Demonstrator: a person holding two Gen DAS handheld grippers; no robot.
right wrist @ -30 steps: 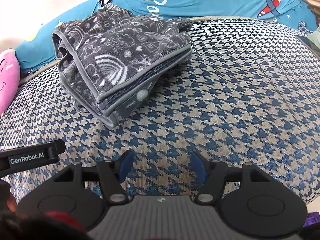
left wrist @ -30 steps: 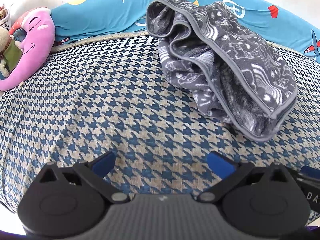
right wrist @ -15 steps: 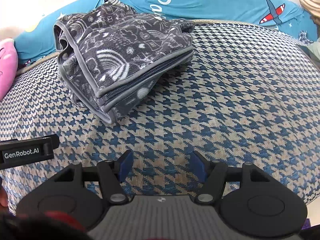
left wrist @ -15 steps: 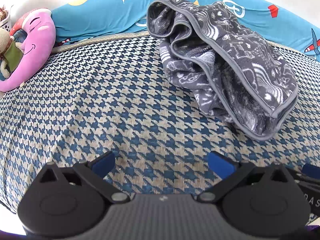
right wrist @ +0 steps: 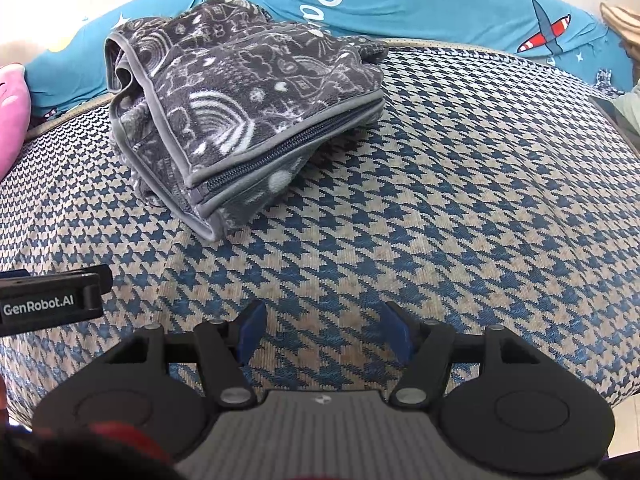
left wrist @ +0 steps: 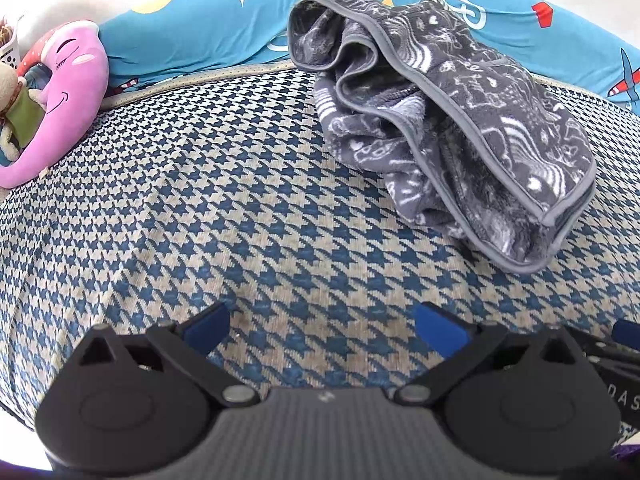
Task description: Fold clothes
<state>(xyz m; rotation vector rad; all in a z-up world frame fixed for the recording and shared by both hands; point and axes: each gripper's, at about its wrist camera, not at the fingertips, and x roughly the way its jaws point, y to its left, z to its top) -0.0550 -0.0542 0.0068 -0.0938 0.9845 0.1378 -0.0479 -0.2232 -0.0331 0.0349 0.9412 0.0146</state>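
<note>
A grey fleece garment [left wrist: 448,120] with white doodle print lies folded in a thick bundle on my blue and beige houndstooth cushion [left wrist: 240,220], its zipper edge facing the right-wrist camera. Behind it runs a turquoise pillow [left wrist: 192,36] with stars and planes; a pink plush toy [left wrist: 60,100] lies at far left. My left tongs [left wrist: 320,330] and right tongs [right wrist: 324,330] hover spread, pinching nothing, well short of the bundle, bare cushion between
</note>
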